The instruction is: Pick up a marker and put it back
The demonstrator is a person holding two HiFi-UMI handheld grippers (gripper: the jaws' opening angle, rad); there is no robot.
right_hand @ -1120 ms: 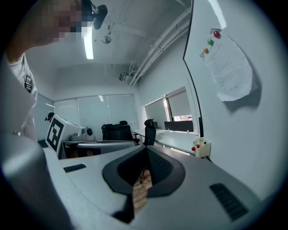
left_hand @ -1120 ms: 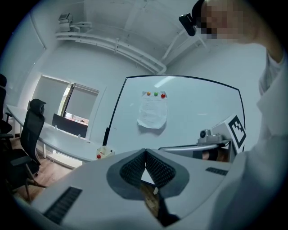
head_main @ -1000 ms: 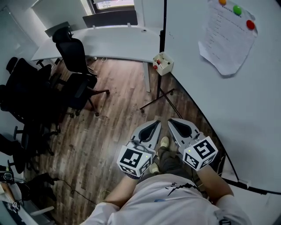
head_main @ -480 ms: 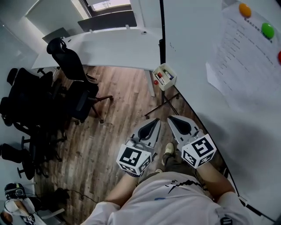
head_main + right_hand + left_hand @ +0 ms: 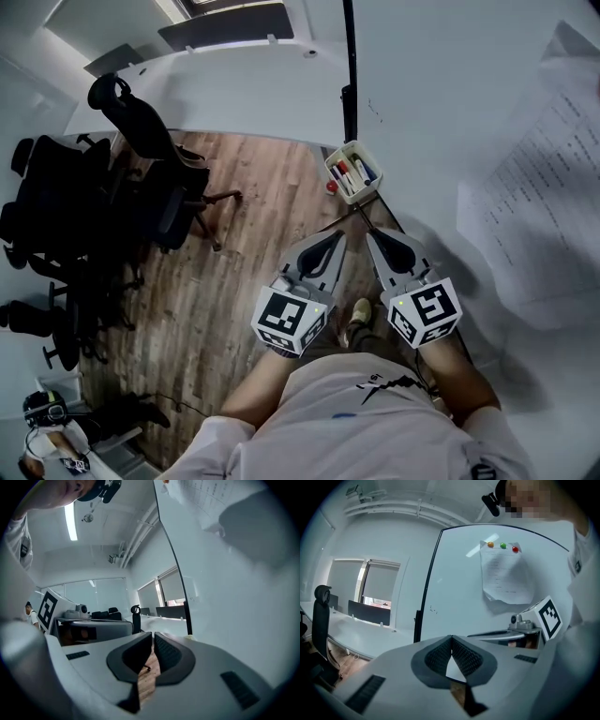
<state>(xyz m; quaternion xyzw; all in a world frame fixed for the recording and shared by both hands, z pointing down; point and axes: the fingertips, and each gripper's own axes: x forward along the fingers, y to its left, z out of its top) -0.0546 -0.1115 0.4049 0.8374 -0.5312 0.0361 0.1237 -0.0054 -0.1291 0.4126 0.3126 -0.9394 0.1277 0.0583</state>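
Note:
A small white marker box [image 5: 374,189] hangs at the lower edge of the whiteboard [image 5: 450,103], and several markers [image 5: 351,172] with red, blue and dark caps stand in it. My left gripper [image 5: 338,235] and right gripper [image 5: 373,233] are held side by side in front of my body, tips pointing toward the box and a short way below it in the head view. Both are shut with nothing between the pads. In the left gripper view the left gripper [image 5: 451,640] has its pads meeting at the tip. In the right gripper view only a thin slit shows in the right gripper [image 5: 153,637].
A sheet of paper [image 5: 548,197] is pinned to the whiteboard by coloured magnets [image 5: 503,546]. The board's stand legs [image 5: 345,219] spread on the wooden floor [image 5: 234,272]. A curved white desk [image 5: 234,89] and several black office chairs [image 5: 66,202] fill the left side.
The view has shifted along the whiteboard; the marker box now sits nearer the gripper tips and its markers show from above. Both grippers stay shut and side by side.

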